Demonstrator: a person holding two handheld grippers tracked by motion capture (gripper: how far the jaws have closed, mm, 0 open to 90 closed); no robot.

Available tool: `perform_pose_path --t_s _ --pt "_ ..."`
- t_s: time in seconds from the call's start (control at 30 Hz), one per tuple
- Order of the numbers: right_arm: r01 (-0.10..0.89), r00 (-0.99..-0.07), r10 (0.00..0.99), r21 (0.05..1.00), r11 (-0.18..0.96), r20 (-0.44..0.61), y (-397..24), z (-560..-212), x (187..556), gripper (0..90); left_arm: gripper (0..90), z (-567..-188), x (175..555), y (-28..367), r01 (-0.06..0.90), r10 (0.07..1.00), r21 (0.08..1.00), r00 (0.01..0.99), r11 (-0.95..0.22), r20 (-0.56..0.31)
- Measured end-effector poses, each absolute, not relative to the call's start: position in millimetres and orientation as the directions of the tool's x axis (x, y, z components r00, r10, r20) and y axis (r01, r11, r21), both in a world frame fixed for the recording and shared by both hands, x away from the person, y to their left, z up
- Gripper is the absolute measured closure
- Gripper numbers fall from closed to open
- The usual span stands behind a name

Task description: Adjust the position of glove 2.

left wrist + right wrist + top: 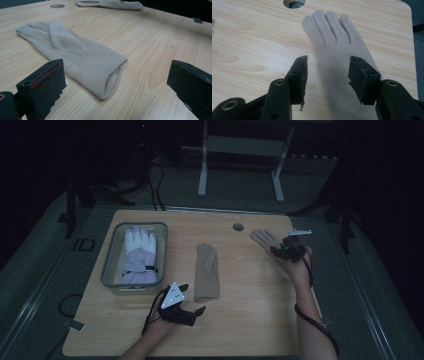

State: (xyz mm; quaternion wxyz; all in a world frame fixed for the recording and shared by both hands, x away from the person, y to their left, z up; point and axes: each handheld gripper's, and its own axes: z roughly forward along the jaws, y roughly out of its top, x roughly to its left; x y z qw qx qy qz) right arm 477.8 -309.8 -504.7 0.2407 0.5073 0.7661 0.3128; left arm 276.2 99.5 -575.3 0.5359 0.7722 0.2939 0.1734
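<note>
On the desk [250,320], a white ski glove [139,256] already lay in the bin [107,265], the left tongs [192,300] waited released by one tan glove [206,272], and the right tongs [280,251] hung unclenched over the other tan glove [265,239], both not yet picked up.

in the right gripper view the beige glove [337,50] is running off the bottom edge, its cuff lying out of frame and its lower part blurring between the jaws. in the high view the right gripper [278,251] is covering that glove's cuff. the left gripper view is cropping the far glove [110,4] at the top.
</note>
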Motion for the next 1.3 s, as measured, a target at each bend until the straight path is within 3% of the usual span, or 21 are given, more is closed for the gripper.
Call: perform_pose_path --t_s 0.23,0.47,0.53,0.7,0.77,0.93,1.07,1.2,1.3 --pt "0.666 -0.320 0.944 0.690 0.282 -0.077 -325 -522 499 41.3 2.0 -575 276 100 0.268 0.642 0.931 0.765 -0.247 -0.050" --pt "0.701 -0.298 0.953 0.667 0.251 -0.046 -332 -539 513 40.3 2.0 -575 276 100 0.267 0.647 0.931 0.761 -0.249 -0.046" --pt "0.707 -0.280 0.960 0.669 0.227 -0.030 -334 -545 515 44.9 2.0 -575 276 100 0.271 0.647 0.930 0.761 -0.247 -0.049" --pt "0.689 -0.310 0.949 0.677 0.260 -0.049 -326 -545 511 71.9 2.0 -575 276 100 0.267 0.645 0.931 0.763 -0.247 -0.048" --pt "0.712 -0.297 0.953 0.650 0.265 -0.064 -320 -542 511 78.1 2.0 -575 276 100 0.265 0.645 0.932 0.763 -0.248 -0.045" --pt "0.749 -0.275 0.961 0.627 0.215 0.000 -311 -537 505 80.1 2.0 -575 275 100 0.265 0.644 0.931 0.764 -0.250 -0.044" --pt "0.727 -0.270 0.962 0.663 0.179 0.036 -301 -528 491 80.8 2.0 -575 275 100 0.267 0.645 0.931 0.763 -0.248 -0.047" --pt "0.699 -0.262 0.954 0.710 0.084 0.145 -291 -515 472 80.8 2.0 -575 275 99 0.264 0.646 0.931 0.762 -0.253 -0.041" --pt "0.690 -0.265 0.951 0.720 0.074 0.156 -288 -512 467 80.7 2.0 -575 275 99 0.264 0.646 0.930 0.762 -0.255 -0.039"
